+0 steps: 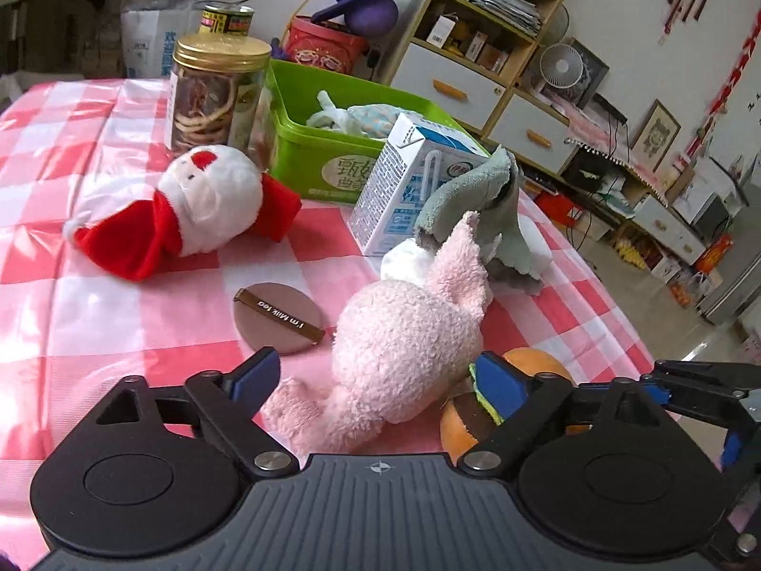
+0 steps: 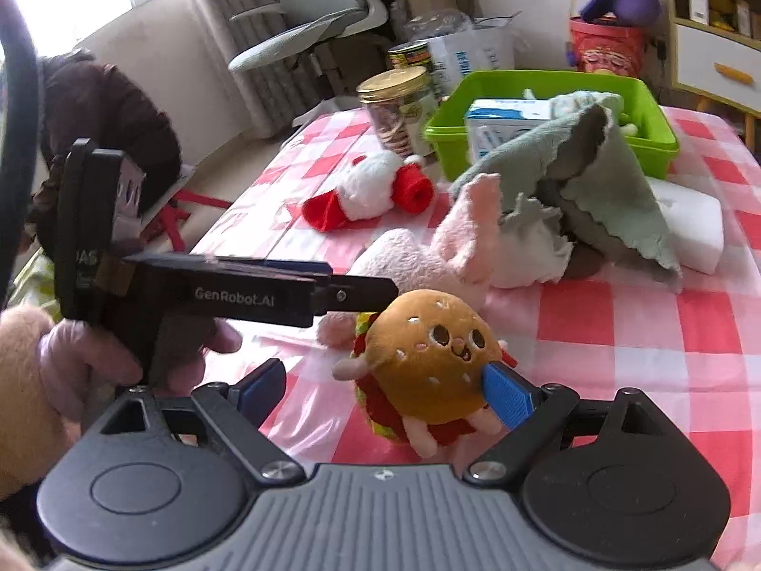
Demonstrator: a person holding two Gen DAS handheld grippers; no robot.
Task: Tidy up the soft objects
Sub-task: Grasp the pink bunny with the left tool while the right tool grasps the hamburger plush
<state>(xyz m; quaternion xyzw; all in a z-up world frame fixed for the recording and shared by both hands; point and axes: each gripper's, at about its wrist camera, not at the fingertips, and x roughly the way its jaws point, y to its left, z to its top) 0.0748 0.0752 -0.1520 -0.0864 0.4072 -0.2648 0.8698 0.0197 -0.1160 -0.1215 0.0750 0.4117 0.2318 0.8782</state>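
A pink plush rabbit (image 1: 404, 342) lies on the checked tablecloth between the open fingers of my left gripper (image 1: 380, 383). A burger plush (image 2: 428, 371) sits between the open fingers of my right gripper (image 2: 385, 392); it also shows in the left wrist view (image 1: 475, 418). A white and red snowman plush (image 1: 190, 209) lies to the left. A grey-green cloth (image 1: 480, 200) is draped over a milk carton (image 1: 404, 190) and white items. A green bin (image 1: 333, 142) at the back holds soft items. My left gripper also shows in the right wrist view (image 2: 333, 285), side-on.
A clear jar with a gold lid (image 1: 219, 95) stands beside the bin. A brown round puff (image 1: 280, 316) lies near the rabbit. A white foam block (image 2: 689, 223) lies at the right. The table's right edge (image 1: 618, 314) drops to the floor. Shelves (image 1: 475, 47) stand behind.
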